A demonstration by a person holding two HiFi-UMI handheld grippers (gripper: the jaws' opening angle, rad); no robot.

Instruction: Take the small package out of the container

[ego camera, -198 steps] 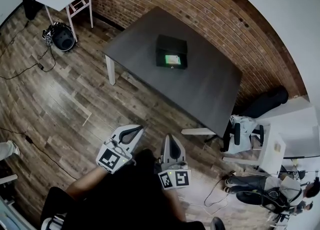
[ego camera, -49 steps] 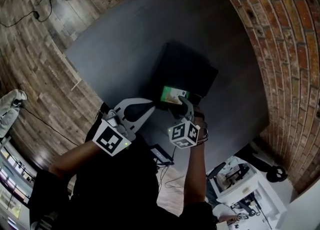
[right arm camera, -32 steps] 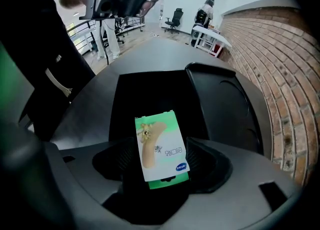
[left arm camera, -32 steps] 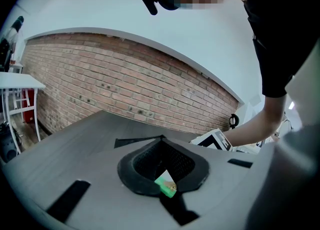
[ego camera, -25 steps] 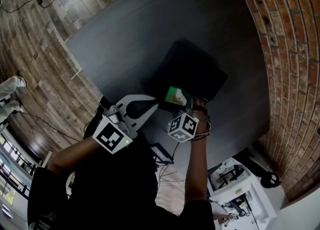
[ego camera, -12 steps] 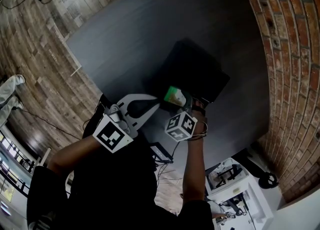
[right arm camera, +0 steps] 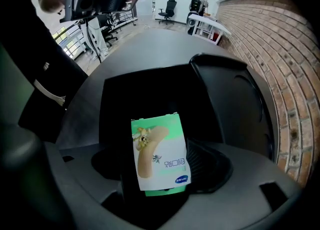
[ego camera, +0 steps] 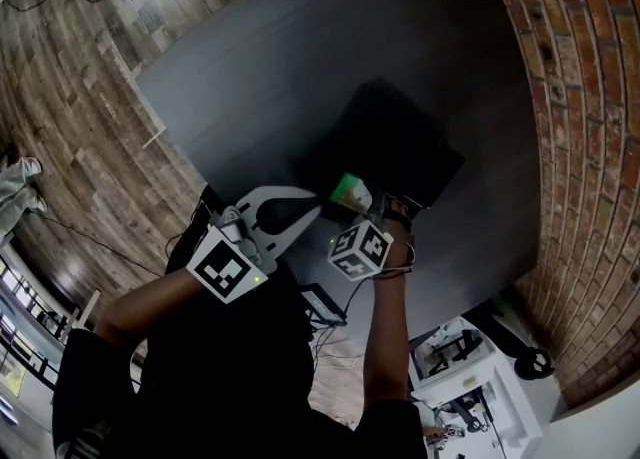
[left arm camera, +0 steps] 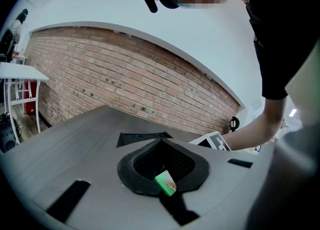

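Green small package [right arm camera: 159, 154] – pinched upright in right gripper [right arm camera: 156, 191] jaws | black container [right arm camera: 150, 91] – open, directly ahead of and below right gripper | left gripper [ego camera: 315, 210] – jaws pressed together, empty, tips just beside small package

the small package [right arm camera: 159, 154], clamped in the right tool [ego camera: 356, 203], carries one short line of dark print [right arm camera: 173, 163] that stands upside down, in a script i cannot read off. just beside it is a blue oval logo [right arm camera: 182, 179] whose white letters are too small to make out. the marker cube [ego camera: 360, 251] on the right tool and the one [ego camera: 228, 272] on the left tool [ego camera: 318, 207] show only black-and-white square code patterns.
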